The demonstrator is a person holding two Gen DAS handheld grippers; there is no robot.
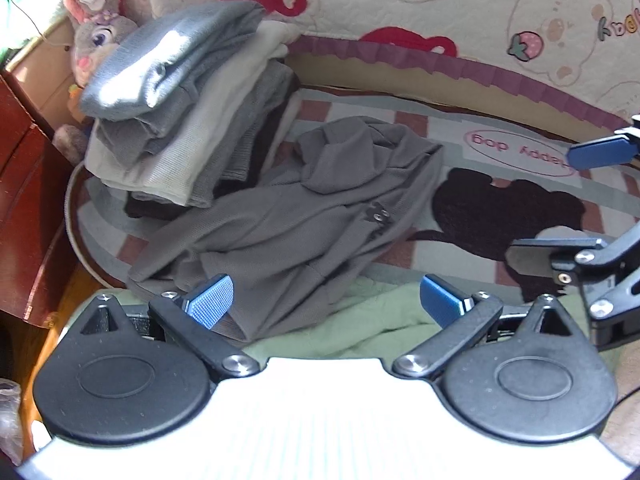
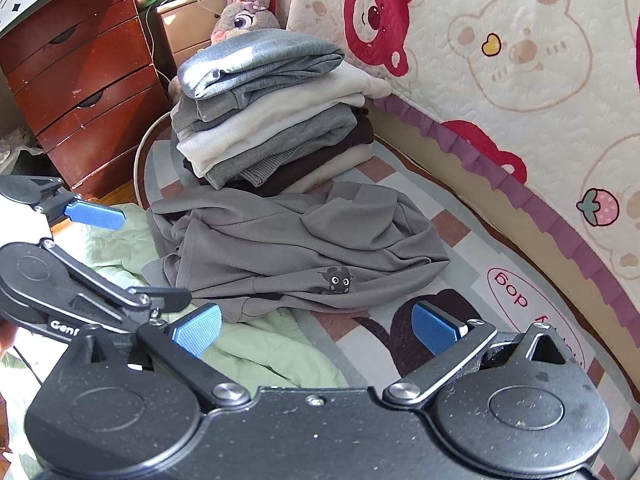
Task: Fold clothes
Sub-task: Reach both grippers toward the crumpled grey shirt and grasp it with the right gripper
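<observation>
Both claws point(image 1: 326, 300) point(image 2: 318, 326) wide apart, empty.

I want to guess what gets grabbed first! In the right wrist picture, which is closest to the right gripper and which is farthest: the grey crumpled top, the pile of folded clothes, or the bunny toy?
1. Grey crumpled top, just ahead of the right gripper.
2. Pile of folded clothes, behind it.
3. Bunny toy, at the back, behind the pile.
</observation>
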